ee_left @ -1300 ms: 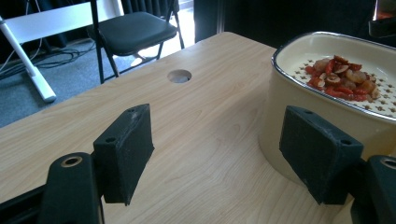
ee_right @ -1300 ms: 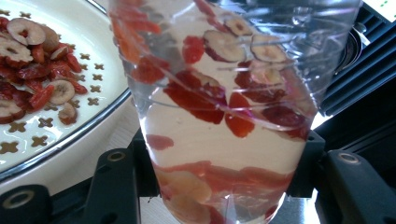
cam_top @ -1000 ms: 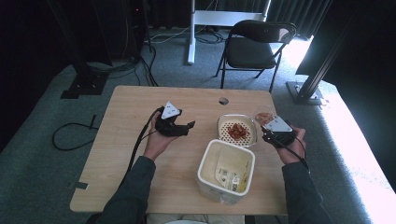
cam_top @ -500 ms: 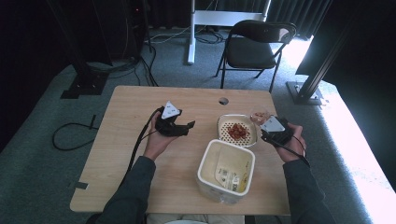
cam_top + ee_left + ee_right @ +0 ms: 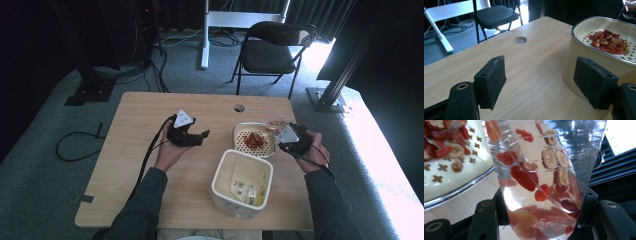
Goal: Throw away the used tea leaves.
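Wooden table (image 5: 150, 190), right gripper (image 5: 292, 141) jaws clamping clear cup (image 5: 541, 180) beside strainer bowl (image 5: 240, 131), left gripper (image 5: 192, 137) jaws open, empty

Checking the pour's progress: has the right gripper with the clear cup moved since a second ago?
Yes. The right gripper and its clear cup shifted slightly left toward the strainer bowl.

A pale wooden worktop (image 5: 140, 200) stands on grey carpet (image 5: 35, 185). A round hole (image 5: 239, 108) is cut near its far edge. Nearer the front sits a large cream tub (image 5: 242, 182) with a printed packet inside. Beyond the worktop stand a black folding chair (image 5: 272, 50) and a white frame (image 5: 240, 17). A black cable (image 5: 75, 147) loops on the carpet at left.
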A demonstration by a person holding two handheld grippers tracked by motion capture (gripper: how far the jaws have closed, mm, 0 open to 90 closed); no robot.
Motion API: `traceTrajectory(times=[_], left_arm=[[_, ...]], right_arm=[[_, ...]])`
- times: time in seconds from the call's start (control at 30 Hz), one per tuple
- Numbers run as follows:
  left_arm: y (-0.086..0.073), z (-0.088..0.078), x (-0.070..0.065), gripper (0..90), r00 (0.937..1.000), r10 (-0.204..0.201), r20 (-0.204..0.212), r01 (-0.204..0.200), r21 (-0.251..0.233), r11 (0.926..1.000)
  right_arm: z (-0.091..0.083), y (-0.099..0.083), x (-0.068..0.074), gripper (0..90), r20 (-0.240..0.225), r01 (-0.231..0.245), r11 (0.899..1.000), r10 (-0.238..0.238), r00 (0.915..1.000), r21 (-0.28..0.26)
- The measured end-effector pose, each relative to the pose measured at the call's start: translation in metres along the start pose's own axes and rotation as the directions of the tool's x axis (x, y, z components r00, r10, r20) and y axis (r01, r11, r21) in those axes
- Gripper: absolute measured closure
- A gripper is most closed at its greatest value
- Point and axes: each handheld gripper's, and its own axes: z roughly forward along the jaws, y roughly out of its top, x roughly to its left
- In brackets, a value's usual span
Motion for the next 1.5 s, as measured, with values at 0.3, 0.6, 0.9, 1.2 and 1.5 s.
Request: traceTrajectory(times=[0.3, 0.6, 0.9, 1.2, 1.5], left_arm=[[-0.0002, 0.0008, -0.0009, 26.4, 1.0000, 0.000, 0.002, 0.000, 0.000, 1.0000], [-0.0006, 0.0012, -0.0016, 26.6, 1.0000, 0.003, 0.002, -0.003, 0.003, 1.0000], [-0.0009, 0.0019, -0.0022, 26.6, 1.0000, 0.000, 0.004, 0.000, 0.001, 1.0000], [-0.0011, 0.0023, -0.0027, 26.5, 1.0000, 0.001, 0.006, -0.001, 0.002, 1.0000], [-0.0012, 0.0024, -0.0027, 26.6, 1.0000, 0.000, 0.008, 0.000, 0.001, 1.0000]], right_arm=[[-0.0008, 0.0006, 0.0001, 44.1, 0.012, 0.035, 0.999, -0.036, 0.9993, 0.014], [-0.0008, 0.0007, 0.0009, 44.1, 0.020, 0.085, 0.996, -0.086, 0.9961, 0.032], [-0.0015, 0.0008, 0.0000, 44.1, 0.025, 0.134, 0.990, -0.136, 0.9905, 0.050], [-0.0026, 0.0029, -0.0021, 44.1, 0.034, 0.187, 0.980, -0.190, 0.9812, 0.063], [-0.0042, 0.0062, -0.0049, 44.1, 0.045, 0.239, 0.968, -0.243, 0.9690, 0.074]])
